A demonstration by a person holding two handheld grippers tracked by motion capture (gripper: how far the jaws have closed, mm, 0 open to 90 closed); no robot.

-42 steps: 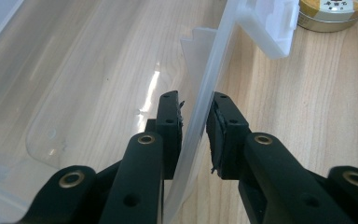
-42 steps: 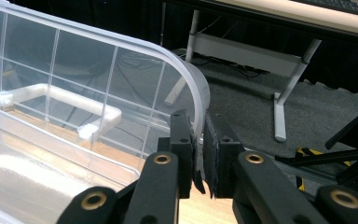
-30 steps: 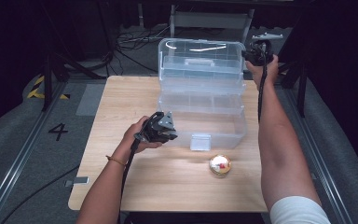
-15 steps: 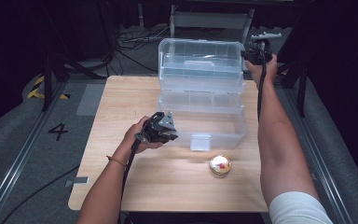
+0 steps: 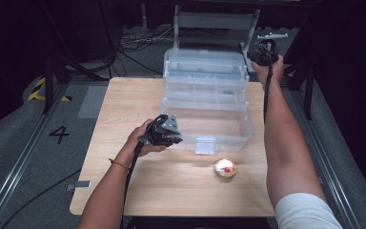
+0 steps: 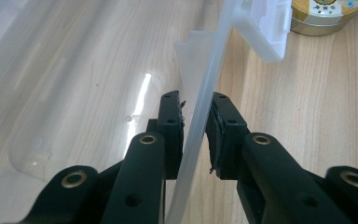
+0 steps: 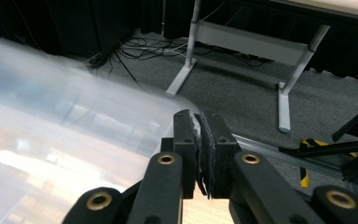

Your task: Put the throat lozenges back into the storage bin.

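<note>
While left claw (image 5: 175, 138) pinches box (image 5: 209, 102) wall, right arm outstretched

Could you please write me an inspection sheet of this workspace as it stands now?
Surface: wooden table, bare around the box.
Job's things: clear plastic box with tiered trays folded open and lid raised at the back.
Clutter: small round gold tin in front of the box.
Grippers: left gripper clamps the box's front wall; right gripper has jaws together at the lid's far corner, grip unclear.
Cables: one trails along each forearm; loose ones on the floor behind.
Surroundings: dark floor, grey metal frame, floor rails.
</note>
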